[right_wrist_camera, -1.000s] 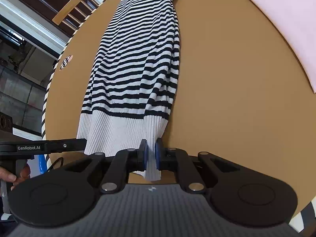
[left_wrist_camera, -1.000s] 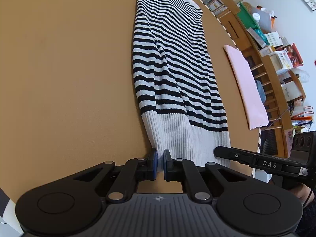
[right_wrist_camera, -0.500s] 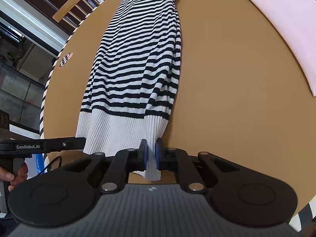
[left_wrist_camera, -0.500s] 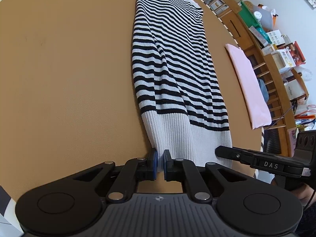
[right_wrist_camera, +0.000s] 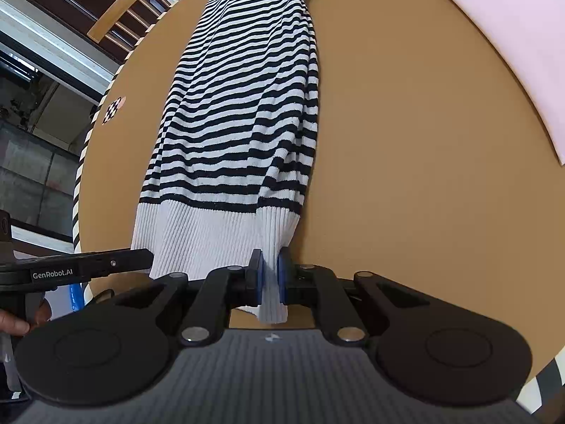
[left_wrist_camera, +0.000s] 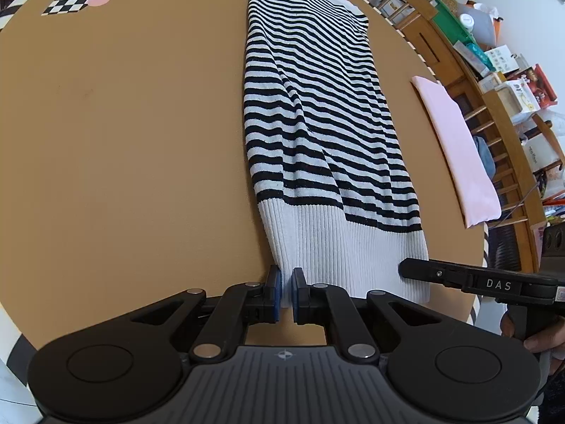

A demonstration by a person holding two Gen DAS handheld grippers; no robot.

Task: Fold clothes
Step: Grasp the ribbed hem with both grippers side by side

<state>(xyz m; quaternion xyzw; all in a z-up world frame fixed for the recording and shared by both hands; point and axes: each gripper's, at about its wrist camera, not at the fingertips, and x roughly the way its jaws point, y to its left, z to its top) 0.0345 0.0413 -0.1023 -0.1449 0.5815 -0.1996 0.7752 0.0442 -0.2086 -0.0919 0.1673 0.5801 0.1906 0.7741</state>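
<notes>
- Sweater (left_wrist_camera: 317, 134) with black and white stripes lies flat and lengthwise on the round brown table (left_wrist_camera: 134, 134), folded into a long narrow strip, its white ribbed hem at the near end and its collar end at the far rim of the table.
- Left gripper (left_wrist_camera: 286, 293) sits at the left corner of the sweater's hem, its blue pads clenched on the white ribbed edge, with only a thin fold of knit between them.
- Right gripper (right_wrist_camera: 270, 277) sits at the right corner of the same hem, jaws clenched on the ribbing; a short tab of white knit hangs out behind the pads toward the camera.
- In the left wrist view the right gripper's black finger marked "DAS" reaches in over the sweater's right hem corner, and part of a hand (left_wrist_camera: 540, 335) shows below it.
- In the right wrist view the left gripper's finger marked "GenRobot.AI" reaches in at the sweater's left hem corner, with fingertips of a hand (right_wrist_camera: 14, 323) under it.
- A soft crease runs up the sweater from each gripped corner.
- Pink cloth (left_wrist_camera: 455, 148), folded flat, lies to the right of the sweater, well apart from it, near the table's right rim.
- Checkered marker (left_wrist_camera: 69, 1) with a pink dot beside it lies far to the left of the sweater's collar end.
- Wooden shelf (left_wrist_camera: 501, 113) crowded with boxes and packets stands beyond the table, on the pink cloth's side of the sweater.
</notes>
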